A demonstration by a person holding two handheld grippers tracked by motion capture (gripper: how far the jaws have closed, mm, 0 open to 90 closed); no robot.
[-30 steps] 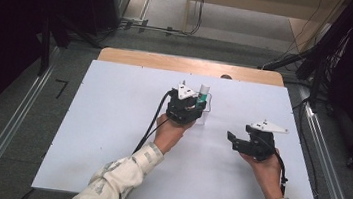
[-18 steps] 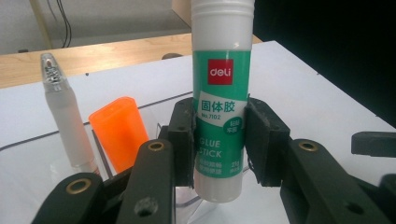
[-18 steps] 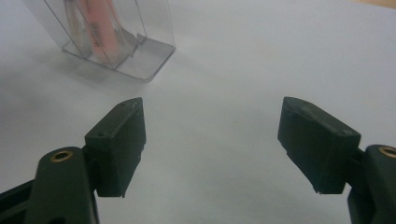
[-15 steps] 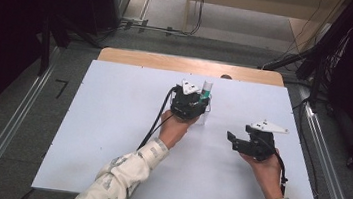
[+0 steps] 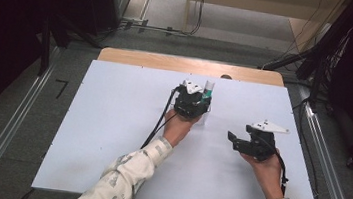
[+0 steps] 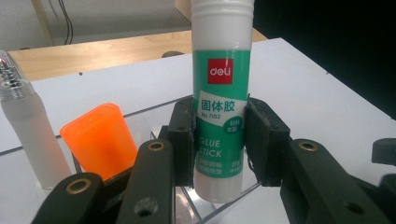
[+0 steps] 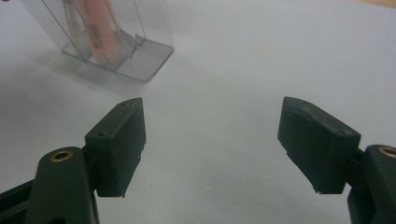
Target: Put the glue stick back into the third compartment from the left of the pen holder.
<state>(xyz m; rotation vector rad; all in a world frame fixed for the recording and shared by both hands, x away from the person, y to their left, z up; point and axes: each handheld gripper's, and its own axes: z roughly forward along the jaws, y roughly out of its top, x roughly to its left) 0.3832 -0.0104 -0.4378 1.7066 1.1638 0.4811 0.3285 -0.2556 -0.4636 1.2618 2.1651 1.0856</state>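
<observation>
On the white table (image 5: 110, 137), the clear plastic organizer (image 7: 140, 56) is the landmark: the left gripper (image 5: 190, 103) stands right at it with its jaws closed on a green and white glue stick (image 6: 220, 107), which is upright with its base low in a compartment of the organizer, beside an orange cap (image 6: 100, 140) and a frosted bottle (image 6: 25, 126). The right gripper (image 7: 210, 149) waits on the table well apart from the organizer, jaws wide open and empty. To do this step well, I think the left hand should keep the stick vertical, move it slowly so it does not catch the thin wall, and loosen the jaws only when the base rests firmly.
</observation>
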